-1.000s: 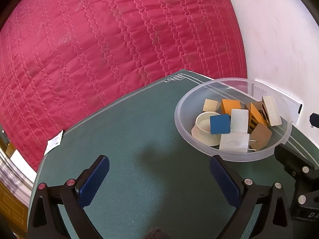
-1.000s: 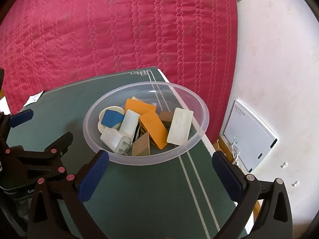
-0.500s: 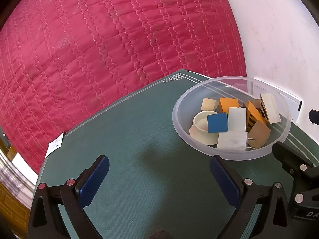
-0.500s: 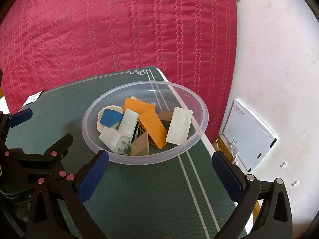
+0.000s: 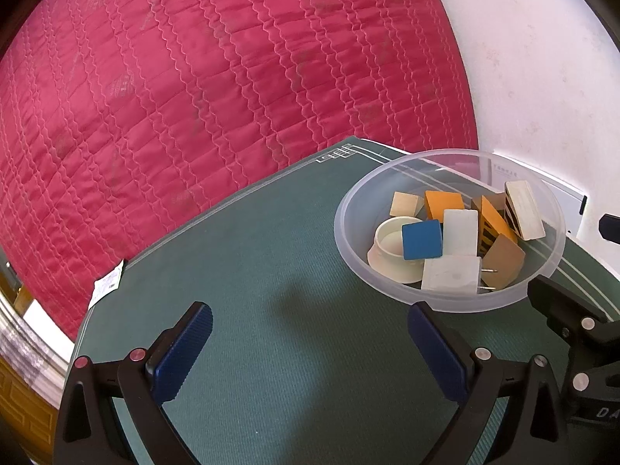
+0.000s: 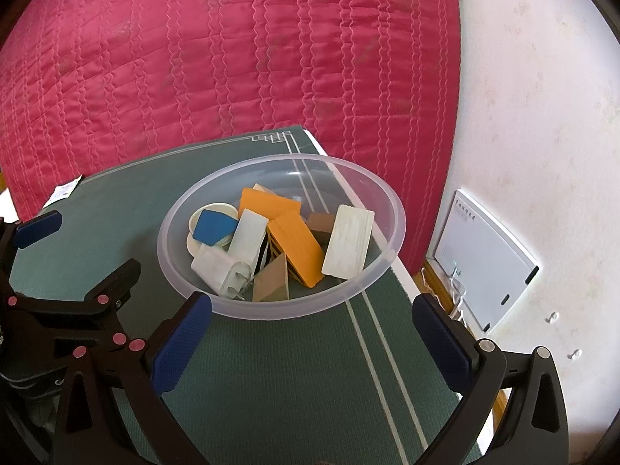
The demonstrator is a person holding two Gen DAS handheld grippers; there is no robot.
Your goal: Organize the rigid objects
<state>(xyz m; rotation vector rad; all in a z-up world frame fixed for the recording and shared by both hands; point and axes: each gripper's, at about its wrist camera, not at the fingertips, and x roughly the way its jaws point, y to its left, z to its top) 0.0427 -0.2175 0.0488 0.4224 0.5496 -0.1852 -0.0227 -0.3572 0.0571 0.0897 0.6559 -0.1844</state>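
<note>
A clear plastic bowl (image 5: pixel 542 283) (image 6: pixel 368 283) stands on the green mat near its right edge. It holds several rigid pieces: a blue tile (image 5: pixel 421 239) (image 6: pixel 214 226), orange blocks (image 5: pixel 443 203) (image 6: pixel 296 246), a white round cup (image 5: pixel 389 252), white blocks (image 6: pixel 347 246), a white plug (image 6: pixel 219 271) and a brown wedge (image 5: pixel 503 261). My left gripper (image 5: pixel 310 352) is open and empty over the mat, left of the bowl. My right gripper (image 6: pixel 312 345) is open and empty, just in front of the bowl.
The green mat (image 5: pixel 271 271) covers a small table. A red quilted bed (image 5: pixel 213 77) rises behind it. A white wall with a white panel (image 6: pixel 484 263) is to the right. A paper tag (image 5: pixel 106 286) lies at the mat's left edge.
Both views have shifted only slightly; the bowl sits a touch lower in the left wrist view. Both grippers stay open and empty.
</note>
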